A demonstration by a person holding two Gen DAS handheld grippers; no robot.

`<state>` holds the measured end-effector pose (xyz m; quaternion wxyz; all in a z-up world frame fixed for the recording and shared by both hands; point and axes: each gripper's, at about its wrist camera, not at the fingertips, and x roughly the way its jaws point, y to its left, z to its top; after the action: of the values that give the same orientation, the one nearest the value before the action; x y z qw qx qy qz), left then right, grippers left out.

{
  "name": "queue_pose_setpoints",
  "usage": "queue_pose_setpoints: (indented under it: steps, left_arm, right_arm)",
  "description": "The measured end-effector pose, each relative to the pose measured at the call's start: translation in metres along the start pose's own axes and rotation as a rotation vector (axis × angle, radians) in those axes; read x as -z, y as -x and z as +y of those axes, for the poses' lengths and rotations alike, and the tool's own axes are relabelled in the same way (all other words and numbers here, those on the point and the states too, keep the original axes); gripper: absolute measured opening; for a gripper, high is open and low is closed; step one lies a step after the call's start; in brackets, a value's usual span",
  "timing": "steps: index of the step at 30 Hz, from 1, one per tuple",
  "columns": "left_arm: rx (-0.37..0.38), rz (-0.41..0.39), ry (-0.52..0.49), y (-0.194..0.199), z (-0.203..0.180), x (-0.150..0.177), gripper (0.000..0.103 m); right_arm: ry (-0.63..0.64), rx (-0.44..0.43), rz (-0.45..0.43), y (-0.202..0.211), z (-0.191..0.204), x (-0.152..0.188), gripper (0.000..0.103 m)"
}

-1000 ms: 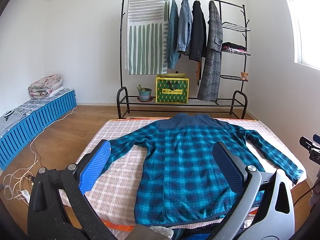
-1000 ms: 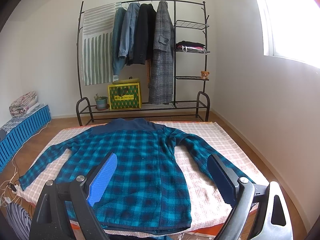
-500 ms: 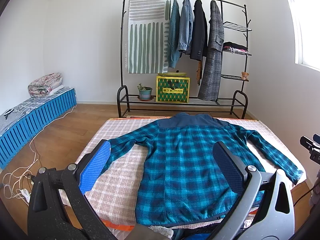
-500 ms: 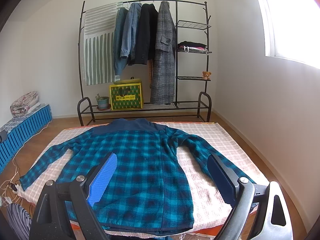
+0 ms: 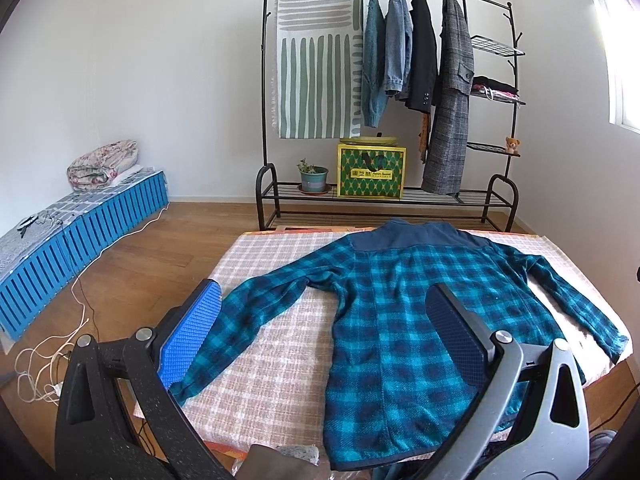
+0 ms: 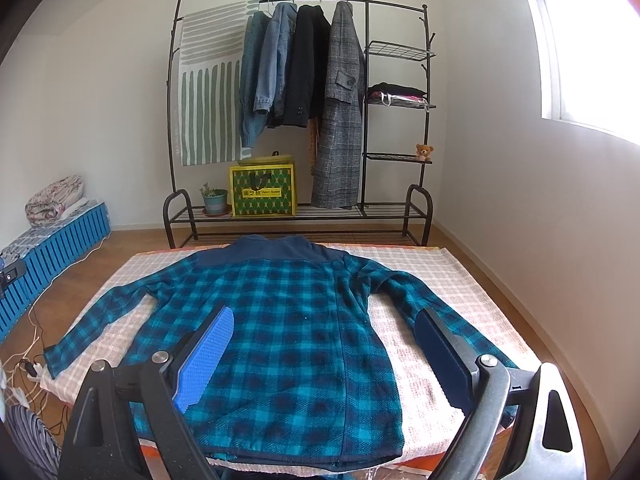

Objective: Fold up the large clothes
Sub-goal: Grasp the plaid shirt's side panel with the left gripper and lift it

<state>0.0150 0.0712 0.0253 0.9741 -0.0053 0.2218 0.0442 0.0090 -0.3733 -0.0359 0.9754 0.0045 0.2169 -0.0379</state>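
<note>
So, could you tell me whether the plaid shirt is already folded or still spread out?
Spread out. The plaid shirt lies flat, back up, on the checked mat, both sleeves stretched sideways; no fold shows.

rack: black clothes rack standing against wall, 4 garments hanging | shelf: potted plant sitting beside yellow-green bag | side shelf: teddy bear sitting | left: folded quilt lying on blue platform
</note>
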Motion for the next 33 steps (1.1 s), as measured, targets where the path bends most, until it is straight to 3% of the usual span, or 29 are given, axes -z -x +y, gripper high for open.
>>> queue_pose_setpoints:
  steps: [8,11,16,20,23,33]
  left_arm:
    - [-0.107,0.071,0.01,-0.067,0.098,0.015,0.103]
    - [-0.116,0.122,0.039,-0.094,0.137,0.021,0.1]
    - [-0.006,0.241,0.196,-0.14,0.224,0.038,0.099]
    - [0.013,0.354,0.31,-0.176,0.282,0.066,0.084]
    - [0.068,0.436,0.395,-0.199,0.316,0.093,0.084]
    - [0.114,0.575,0.548,-0.246,0.364,0.186,0.076]
  right_arm:
    - [-0.002,-0.024,-0.004,-0.008,0.022,0.008,0.098]
    - [0.007,-0.016,-0.013,-0.012,0.032,0.01,0.098]
    - [0.027,-0.033,-0.023,-0.01,0.053,0.011,0.099]
    - [0.049,-0.058,0.004,-0.01,0.074,0.013,0.1]
    - [0.077,-0.067,0.031,-0.012,0.093,0.015,0.1]
    - [0.178,-0.146,0.053,-0.003,0.171,0.014,0.1]
